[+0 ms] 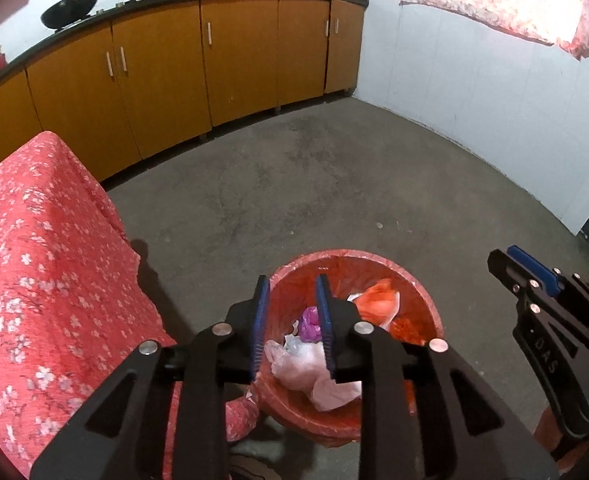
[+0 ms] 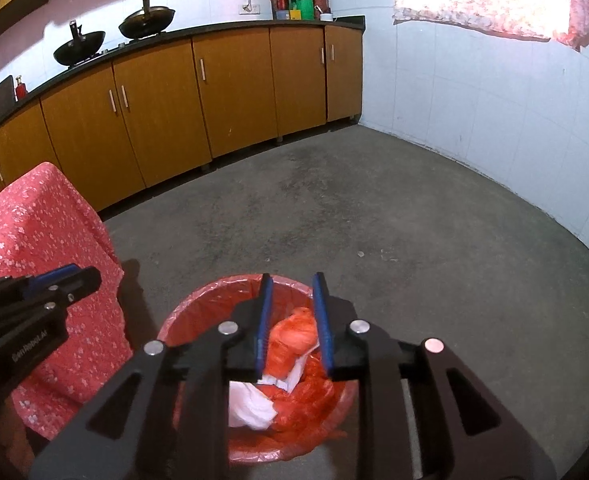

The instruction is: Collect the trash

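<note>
A red bin lined with a red plastic bag [image 1: 422, 296] stands on the grey floor, and it also shows in the right wrist view [image 2: 198, 304]. Inside lie crumpled white and pink plastic [image 1: 314, 376], a purple scrap [image 1: 309, 322] and an orange bag [image 1: 378, 300]; the orange bag [image 2: 294, 336] and white plastic [image 2: 250, 404] show in the right wrist view too. My left gripper [image 1: 293, 284] hovers open and empty above the bin's left side. My right gripper [image 2: 291, 280] hovers open and empty above the bin. The right gripper [image 1: 510, 256] shows at the right of the left view.
A table under a red flowered cloth [image 1: 42, 264] stands just left of the bin. Orange cabinets [image 1: 238, 56] with woks [image 1: 70, 8] on the counter line the far wall. A white tiled wall [image 1: 474, 96] closes the right side. Grey floor [image 1: 294, 184] lies between.
</note>
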{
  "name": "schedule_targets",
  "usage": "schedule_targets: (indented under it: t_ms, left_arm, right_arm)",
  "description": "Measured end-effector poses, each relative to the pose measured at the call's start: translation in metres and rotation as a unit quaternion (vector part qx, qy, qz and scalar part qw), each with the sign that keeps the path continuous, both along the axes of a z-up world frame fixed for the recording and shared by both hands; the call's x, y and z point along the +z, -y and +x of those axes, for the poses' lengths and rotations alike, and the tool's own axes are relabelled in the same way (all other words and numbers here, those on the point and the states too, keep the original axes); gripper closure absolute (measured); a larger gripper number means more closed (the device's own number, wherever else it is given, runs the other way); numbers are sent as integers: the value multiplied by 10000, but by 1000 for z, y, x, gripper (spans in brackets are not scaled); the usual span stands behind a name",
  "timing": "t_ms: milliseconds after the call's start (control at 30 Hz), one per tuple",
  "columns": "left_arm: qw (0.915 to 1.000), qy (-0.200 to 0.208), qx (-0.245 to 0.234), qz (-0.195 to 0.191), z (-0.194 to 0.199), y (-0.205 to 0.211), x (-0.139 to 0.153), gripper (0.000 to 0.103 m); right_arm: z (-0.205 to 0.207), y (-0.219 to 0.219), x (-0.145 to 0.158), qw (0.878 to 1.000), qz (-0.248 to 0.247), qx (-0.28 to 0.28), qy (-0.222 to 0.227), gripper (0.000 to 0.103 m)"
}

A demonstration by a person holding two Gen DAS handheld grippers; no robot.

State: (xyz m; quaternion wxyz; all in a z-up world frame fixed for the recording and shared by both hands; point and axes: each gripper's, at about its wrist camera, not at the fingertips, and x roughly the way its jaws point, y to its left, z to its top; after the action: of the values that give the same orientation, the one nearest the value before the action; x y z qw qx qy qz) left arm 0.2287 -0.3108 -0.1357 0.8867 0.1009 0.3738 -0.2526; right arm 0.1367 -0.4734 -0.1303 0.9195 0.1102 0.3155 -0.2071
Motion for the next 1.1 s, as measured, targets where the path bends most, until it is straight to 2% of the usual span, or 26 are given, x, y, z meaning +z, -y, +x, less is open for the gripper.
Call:
schedule_targets:
  t_ms: [133,300,400,433,500,567,633,767,1033,1100]
  left_arm:
    - [9996,17,234,-138,-1,-14,12,75]
    - [9974,374,492,-381,-17,-48,43,51]
    - [9946,583,682,-529,-32,-77,65,43]
    - [9935,656,750,-557,-37,-86,71,40]
    - [9892,911,959,-630,-50,-110,87,26]
    - [9840,1145,1183,-681,-66,-135,103,17]
    - [9782,1345,1406,-722,-83,-158,115,10]
    - [9628,1753,1941,-679,-117,-199,138,2]
    - [9365,2202,2682,-515,-174,-258,151,2]
    - [9333,2182,2808,-508,-184,-268,153,2]
  right_arm:
    - [-8,-3,7,10000,24,4,93,77]
    - [-24,-22,29,9993,-102,213,276,68]
    - [-35,-37,48,9982,-113,394,439,55]
    - [-39,-42,55,9977,-116,454,498,47]
    - [-50,-55,72,9957,-129,607,694,34]
    - [-62,-70,90,9930,-164,735,912,14]
    - [-74,-82,104,9902,-147,802,1131,4]
    - [-97,-112,132,9862,-195,858,1402,4]
    - [-132,-167,158,9822,-843,901,1419,4]
    - [-140,-178,161,9800,-962,965,1447,4]
